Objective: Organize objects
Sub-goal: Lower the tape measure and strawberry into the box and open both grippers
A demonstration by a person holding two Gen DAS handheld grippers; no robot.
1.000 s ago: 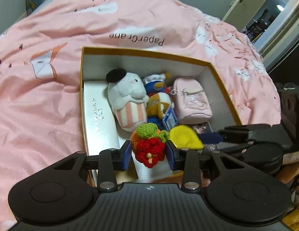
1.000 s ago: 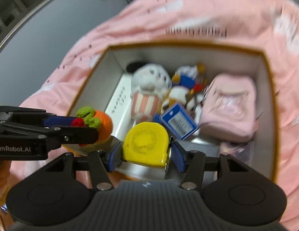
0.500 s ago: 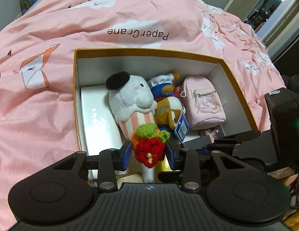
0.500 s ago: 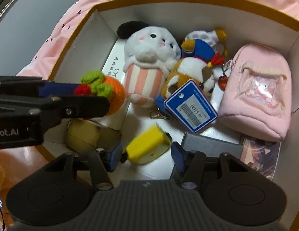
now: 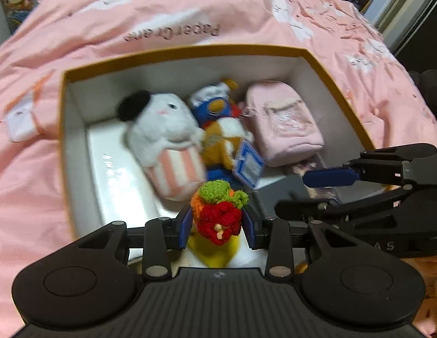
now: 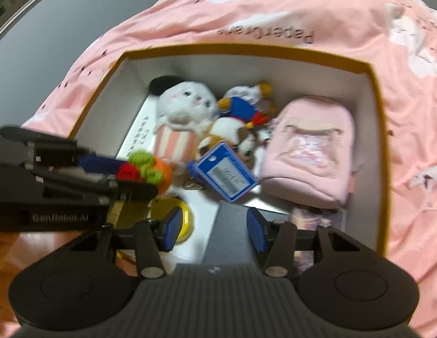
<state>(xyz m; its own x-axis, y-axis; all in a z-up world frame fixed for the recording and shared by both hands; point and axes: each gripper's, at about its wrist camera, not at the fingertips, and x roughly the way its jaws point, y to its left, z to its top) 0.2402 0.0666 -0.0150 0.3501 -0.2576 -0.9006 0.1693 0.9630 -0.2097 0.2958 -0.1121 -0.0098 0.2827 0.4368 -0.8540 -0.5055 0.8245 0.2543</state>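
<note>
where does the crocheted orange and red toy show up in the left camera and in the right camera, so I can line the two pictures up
Left wrist view: the crocheted toy sits bottom centre, clamped between the left gripper fingers, over the box's near end.
Right wrist view: the crocheted toy is at middle left, at the tip of the left gripper reaching in from the left edge.
Shared landmark: the blue tag, just right of the toy in both views.
</note>
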